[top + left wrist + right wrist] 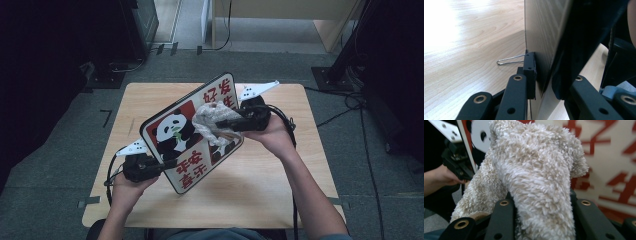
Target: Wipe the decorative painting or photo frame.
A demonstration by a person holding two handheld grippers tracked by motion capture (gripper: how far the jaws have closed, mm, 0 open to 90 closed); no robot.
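Left gripper (162, 165) held low at near left, jaws closed, pointing right; left hand (127, 187) beneath it, forearm entering from bottom edge. Right gripper (225, 124) raised, jaws clamped, pointing left; right hand (272, 131) behind it, forearm angled up from bottom right.

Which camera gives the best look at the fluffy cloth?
The right gripper view: the cloth sits close up between that gripper's jaws, its pile sharp. The high view shows it small, pressed against the panda board by the right gripper. The left gripper view looks along the board's edge instead.
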